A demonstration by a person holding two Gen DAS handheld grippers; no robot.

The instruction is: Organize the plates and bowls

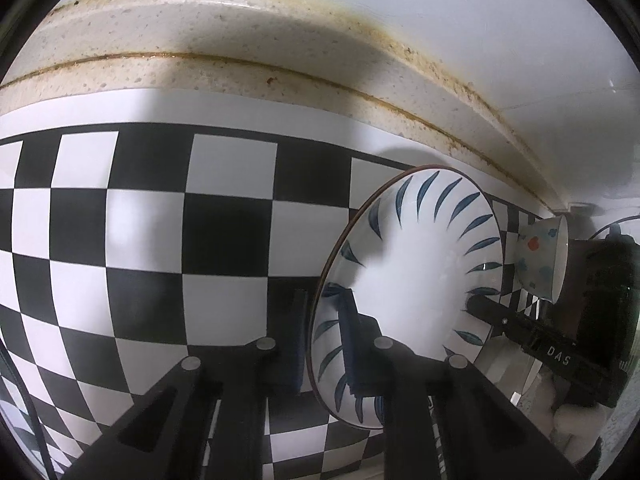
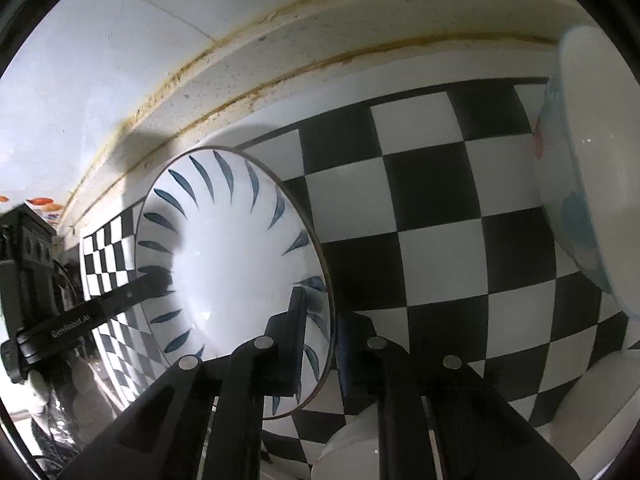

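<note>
A white plate (image 1: 420, 272) (image 2: 232, 248) with blue leaf strokes round its rim sits over the black-and-white checkered mat (image 1: 160, 240) (image 2: 432, 208). My left gripper (image 1: 322, 312) is shut on the plate's left rim, one finger inside and one outside. At the opposite rim my right gripper (image 2: 326, 316) is shut on it the same way. Each gripper's fingers show in the other's view, on the plate's far edge. A white bowl (image 1: 540, 264) (image 2: 572, 184) with red and blue dots stands to the right. Whether the plate is off the mat, I cannot tell.
A speckled cream counter ledge (image 1: 240, 28) with brown grime lines runs behind the mat, below a white wall. In the right wrist view a white dish (image 2: 352, 448) lies under the gripper and another white piece (image 2: 600, 392) sits at the lower right.
</note>
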